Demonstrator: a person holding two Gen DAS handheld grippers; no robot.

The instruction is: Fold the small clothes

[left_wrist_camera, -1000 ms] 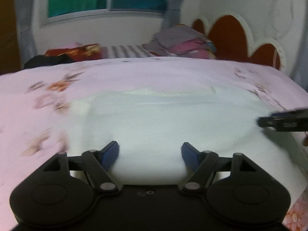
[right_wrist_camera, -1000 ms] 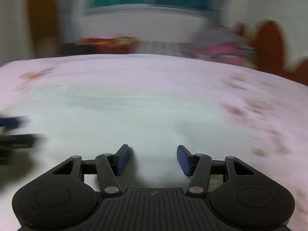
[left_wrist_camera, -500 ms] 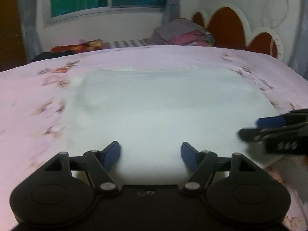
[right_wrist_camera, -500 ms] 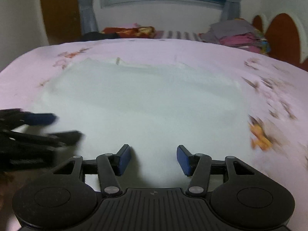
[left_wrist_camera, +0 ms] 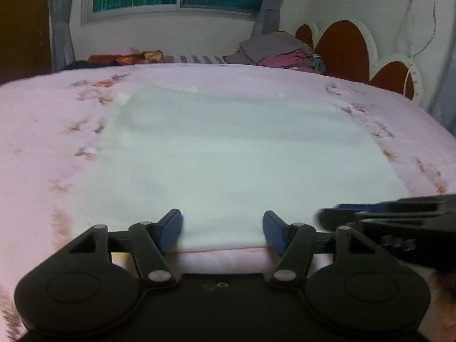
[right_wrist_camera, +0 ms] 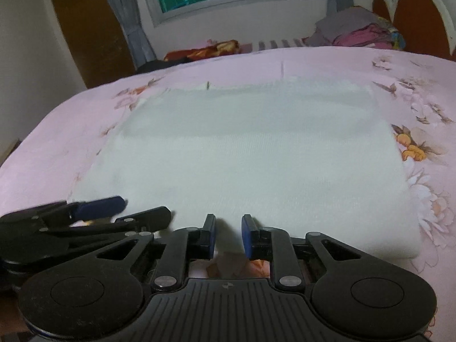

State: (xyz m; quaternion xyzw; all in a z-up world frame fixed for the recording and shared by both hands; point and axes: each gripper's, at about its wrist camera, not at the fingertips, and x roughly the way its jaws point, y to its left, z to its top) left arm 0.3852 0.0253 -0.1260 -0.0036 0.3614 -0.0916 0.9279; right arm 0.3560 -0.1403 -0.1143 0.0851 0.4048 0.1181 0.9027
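A pale white garment [left_wrist_camera: 233,154] is lying flat on the pink floral bedspread [left_wrist_camera: 42,131]; the left gripper [left_wrist_camera: 222,229] is closing, jaws still apart over its near hem, while the right gripper [right_wrist_camera: 228,236] is narrowing at that same edge, pads not yet pressing

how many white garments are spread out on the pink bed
1. A single pale white folded cloth garment lies flat in the middle of the pink floral bedsheet. The heap of folded clothes beyond may hide others.
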